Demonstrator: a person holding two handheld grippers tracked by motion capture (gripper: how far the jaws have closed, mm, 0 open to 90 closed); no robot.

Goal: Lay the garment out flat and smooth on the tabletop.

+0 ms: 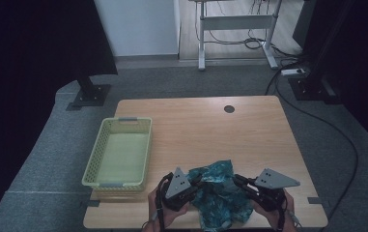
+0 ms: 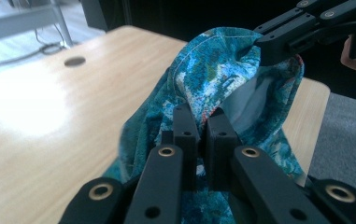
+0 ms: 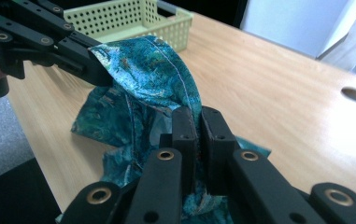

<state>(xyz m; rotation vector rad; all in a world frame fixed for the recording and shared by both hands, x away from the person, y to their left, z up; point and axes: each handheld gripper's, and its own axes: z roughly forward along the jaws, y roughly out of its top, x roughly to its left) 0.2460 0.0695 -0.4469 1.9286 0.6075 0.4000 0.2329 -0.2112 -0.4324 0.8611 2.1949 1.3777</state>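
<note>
A teal patterned cloth [image 1: 219,193] lies bunched at the table's near edge, between my two grippers. My left gripper [image 1: 197,181] is shut on the cloth's left side; in the left gripper view its jaws pinch a raised fold of the cloth [image 2: 217,74]. My right gripper [image 1: 235,180] is shut on the cloth's right side. In the right gripper view the cloth [image 3: 143,70] is stretched up between my right gripper [image 3: 198,114] and the left gripper [image 3: 91,65]. The right gripper [image 2: 264,49] also grips the cloth's top edge in the left gripper view.
A pale green perforated basket [image 1: 119,152] stands on the table's left side, its rim [image 3: 175,21] behind the cloth in the right gripper view. A round cable hole [image 1: 229,108] sits near the far edge. Desk legs and cables lie on the floor beyond.
</note>
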